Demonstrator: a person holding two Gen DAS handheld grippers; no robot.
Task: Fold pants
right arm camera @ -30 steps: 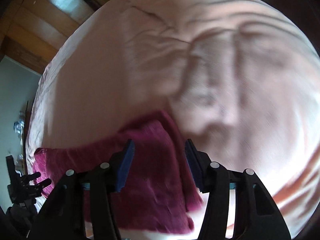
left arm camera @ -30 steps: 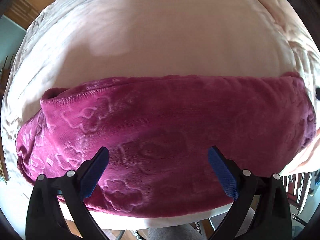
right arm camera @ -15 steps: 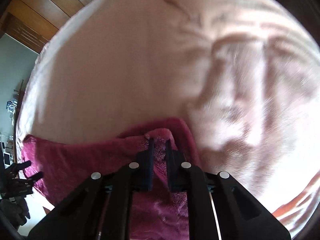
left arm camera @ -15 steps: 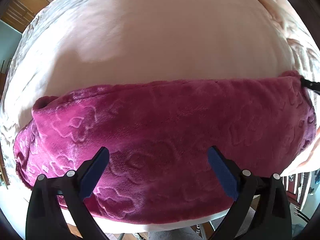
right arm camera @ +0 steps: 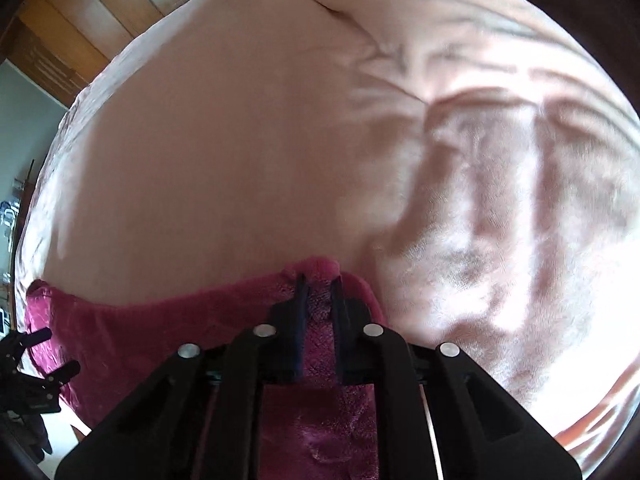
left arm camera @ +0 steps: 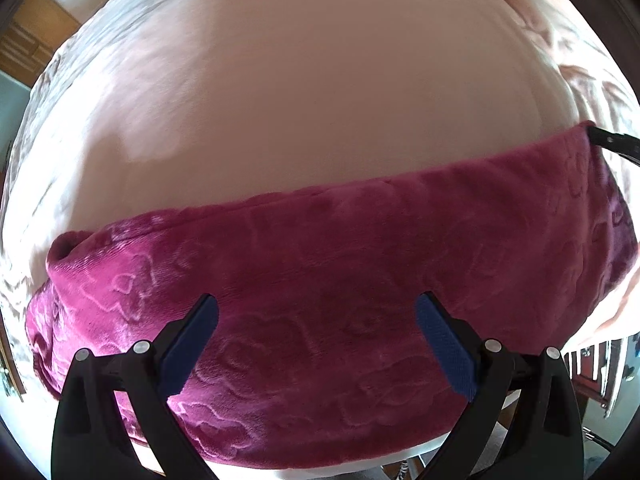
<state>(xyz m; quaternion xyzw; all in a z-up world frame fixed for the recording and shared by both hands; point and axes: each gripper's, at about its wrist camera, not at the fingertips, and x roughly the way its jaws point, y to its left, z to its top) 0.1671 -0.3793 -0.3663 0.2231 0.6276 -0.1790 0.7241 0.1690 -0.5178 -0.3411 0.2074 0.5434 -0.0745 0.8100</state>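
Observation:
The magenta plush pants (left arm camera: 328, 272) lie folded in a long band across the near edge of a pale pink bed cover (left arm camera: 304, 92). My left gripper (left arm camera: 316, 312) is open wide and hovers over the middle of the band, holding nothing. My right gripper (right arm camera: 319, 282) is shut on the far right corner of the pants (right arm camera: 160, 320), with plush fabric pinched between its blue pads. The right gripper's tip also shows at the right end of the pants in the left wrist view (left arm camera: 612, 142). The left gripper shows at the left edge of the right wrist view (right arm camera: 36, 364).
The pink cover is rumpled into ridges on the right (right arm camera: 500, 184). Wooden wardrobe panels (right arm camera: 80, 16) stand behind the bed. A chair-like wooden frame (left arm camera: 596, 372) is below the bed's near right edge.
My right gripper closed from open onto the far right corner of the pants. The left gripper stayed open and shifted slightly, so the pants sit lower and tilted in its view.

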